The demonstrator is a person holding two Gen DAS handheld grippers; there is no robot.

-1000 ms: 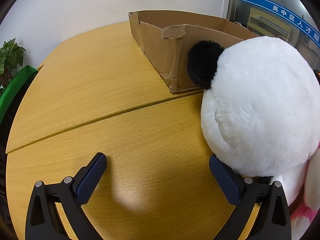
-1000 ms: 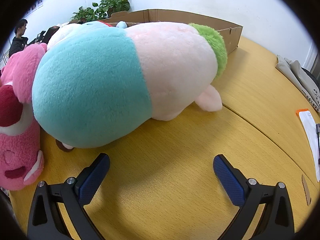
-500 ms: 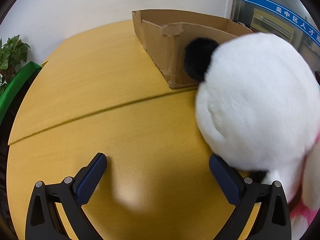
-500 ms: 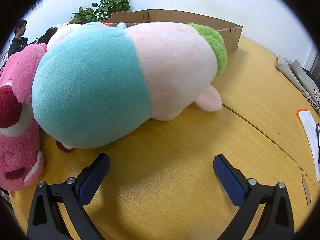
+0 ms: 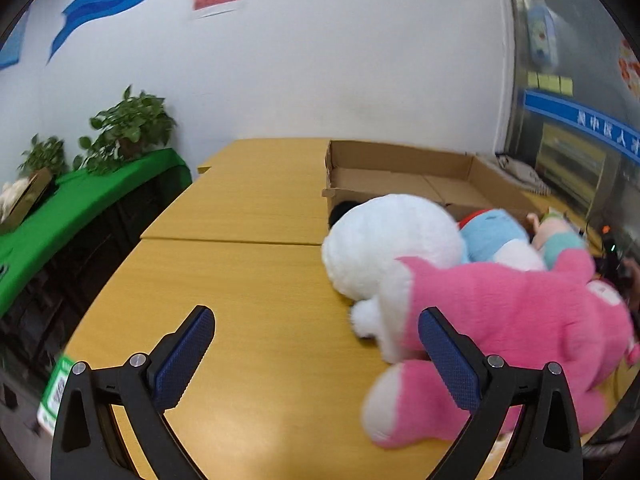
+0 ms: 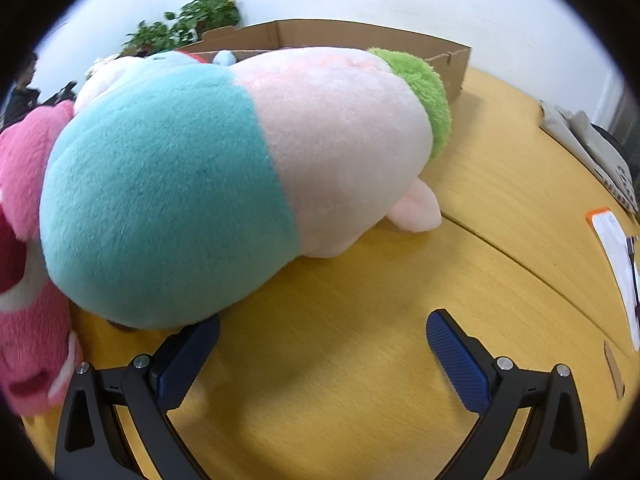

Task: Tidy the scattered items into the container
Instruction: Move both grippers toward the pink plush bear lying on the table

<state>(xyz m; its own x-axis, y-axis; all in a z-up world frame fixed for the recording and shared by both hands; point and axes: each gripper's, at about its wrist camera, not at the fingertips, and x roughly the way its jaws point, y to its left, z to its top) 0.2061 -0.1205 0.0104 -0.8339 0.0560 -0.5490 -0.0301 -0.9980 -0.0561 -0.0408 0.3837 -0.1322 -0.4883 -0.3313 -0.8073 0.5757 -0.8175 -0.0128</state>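
Through the left wrist camera I see the green-draped shelf [image 5: 60, 216] with its potted plants [image 5: 128, 128] off the desk's [image 5: 240, 280] left edge, then a broad bare stretch of wood running back to the cardboard box [image 5: 400, 168]. My left gripper [image 5: 316, 344] is spread wide with nothing between its jaws; its left finger hangs over bare desk and its right pad sits just in front of the pink plush bear [image 5: 520, 320]. That bear lies near the desk's front edge, in front of the box. Between bear and box sits the white plush [image 5: 388, 240], pressed against the box's near wall, with a blue-and-white plush [image 5: 496, 236] beside it. The box is open on top and its floor is bare.

Through the right wrist camera the pink bear [image 6: 24, 280] is at the far left, touching the teal-and-pink plush [image 6: 224, 176]. That plush lies on its side in front of the box [image 6: 360, 36], its green tuft almost at the box's right corner. My right gripper [image 6: 324, 340] is also released and wide; its left pad tucks under the teal end, its right finger is over bare wood. Right of the plush the desk [image 6: 480, 240] is open out to the white paper [image 6: 616, 256] and folded cloth [image 6: 584, 140] at its right edge.
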